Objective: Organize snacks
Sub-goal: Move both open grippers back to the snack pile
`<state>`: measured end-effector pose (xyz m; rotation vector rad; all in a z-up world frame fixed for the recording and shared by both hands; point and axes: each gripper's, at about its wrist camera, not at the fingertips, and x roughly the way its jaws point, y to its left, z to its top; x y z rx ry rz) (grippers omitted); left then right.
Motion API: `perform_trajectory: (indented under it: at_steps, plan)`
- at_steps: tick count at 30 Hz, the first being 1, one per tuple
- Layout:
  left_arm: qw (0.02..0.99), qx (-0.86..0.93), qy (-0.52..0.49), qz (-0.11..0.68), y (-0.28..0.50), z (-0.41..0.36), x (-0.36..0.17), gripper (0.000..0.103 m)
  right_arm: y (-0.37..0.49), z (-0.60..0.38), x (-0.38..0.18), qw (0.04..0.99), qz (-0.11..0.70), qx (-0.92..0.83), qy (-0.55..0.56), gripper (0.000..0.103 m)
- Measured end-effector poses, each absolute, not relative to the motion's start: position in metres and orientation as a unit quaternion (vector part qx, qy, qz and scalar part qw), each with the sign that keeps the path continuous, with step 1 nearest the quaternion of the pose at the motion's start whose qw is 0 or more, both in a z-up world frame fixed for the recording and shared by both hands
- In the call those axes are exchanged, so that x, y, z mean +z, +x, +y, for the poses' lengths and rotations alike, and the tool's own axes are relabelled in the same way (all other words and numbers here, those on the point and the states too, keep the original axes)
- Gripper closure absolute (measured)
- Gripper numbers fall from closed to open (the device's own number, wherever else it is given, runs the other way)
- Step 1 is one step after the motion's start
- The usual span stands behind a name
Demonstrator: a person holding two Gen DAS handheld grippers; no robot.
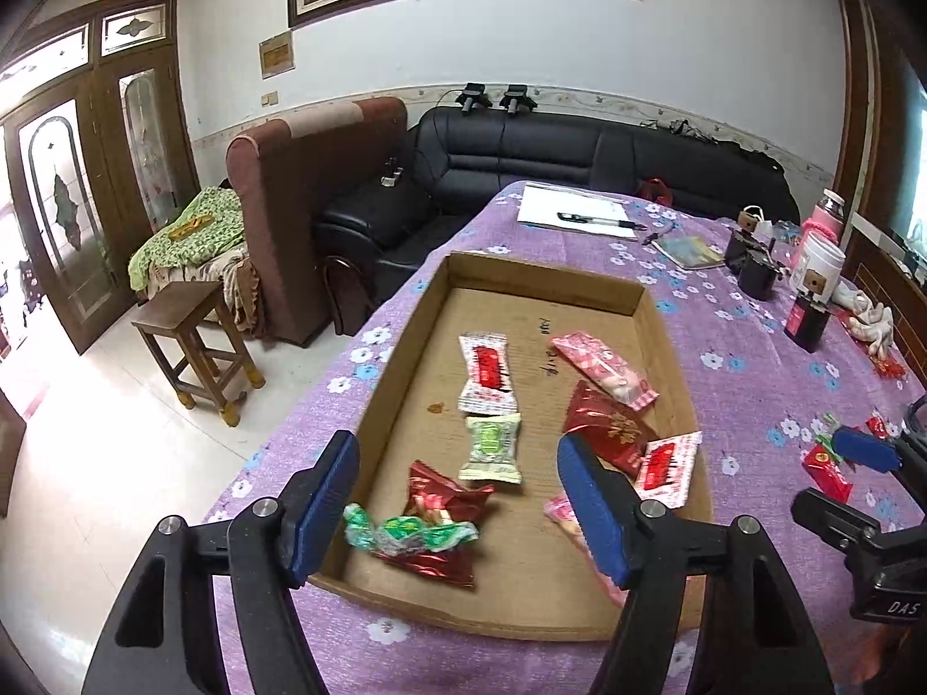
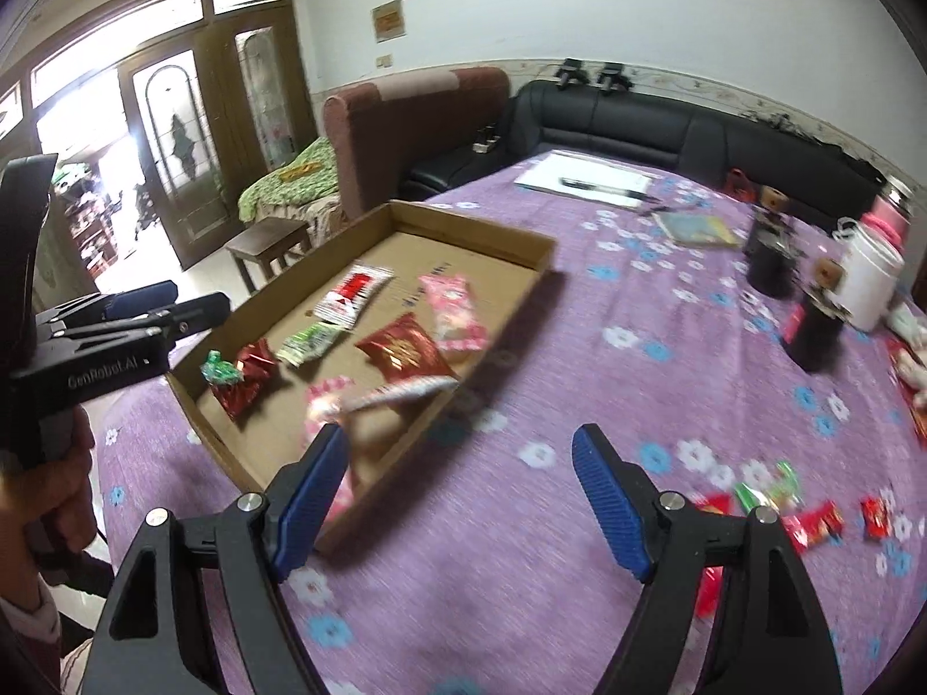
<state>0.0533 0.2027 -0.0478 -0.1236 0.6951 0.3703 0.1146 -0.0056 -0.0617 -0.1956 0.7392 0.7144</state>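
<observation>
**Operator:** Blue pads of my left tongs [image 1: 457, 512] fill the bottom of the left wrist view, spread wide with nothing pinched between them. They hang over the near end of the cardboard tray [image 1: 643, 295], and a green twisted candy [image 1: 408, 536] lies on a crumpled red wrapper [image 1: 440, 521] right below the gap.

**Observer:** So that hand is empty. And the right?

**Operator:** Right tongs [image 2: 460, 498] are open just as wide and empty too, over bare purple cloth on the table [image 2: 579, 347], just beside the tray's near corner.

**Observer:** Why out there and not over the tray?

**Operator:** My guess is the loose snacks [image 2: 811, 515]: a scatter of small red and green packets on the cloth off to the right, outside the tray. The tray is the collecting spot; it already holds a white-and-red packet [image 1: 486, 370], a pale green one [image 1: 492, 446], a pink one [image 1: 602, 368] and a dark red pouch [image 1: 614, 428].

**Observer:** How far along, then?

**Operator:** Partway, I judge. Several pieces sit in the tray, a handful wait on the cloth.
</observation>
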Motion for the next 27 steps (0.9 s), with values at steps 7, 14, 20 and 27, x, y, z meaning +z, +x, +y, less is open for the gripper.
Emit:
perform_trajectory:
  at_steps: [7, 14, 20, 27]
  plan:
    - [0.927, 0.141, -0.049, 0.345, 0.064, 0.163, -0.047, 0.022, 0.114, -0.064, -0.074, 0.877, 0.365, 0.301, -0.076, 0.024]
    - [0.93, 0.079, -0.026, 0.359, 0.079, 0.103, -0.054, 0.017, 0.119, -0.129, -0.082, 0.891, 0.375, 0.252, -0.055, 0.024]
    - [0.922, 0.02, -0.029, 0.385, 0.1, 0.055, -0.065, 0.016, 0.127, -0.186, -0.082, 0.904, 0.374, 0.206, -0.037, 0.024]
    - [0.907, -0.022, -0.059, 0.416, 0.126, 0.012, -0.082, 0.016, 0.139, -0.23, -0.085, 0.913, 0.369, 0.17, -0.027, 0.024]
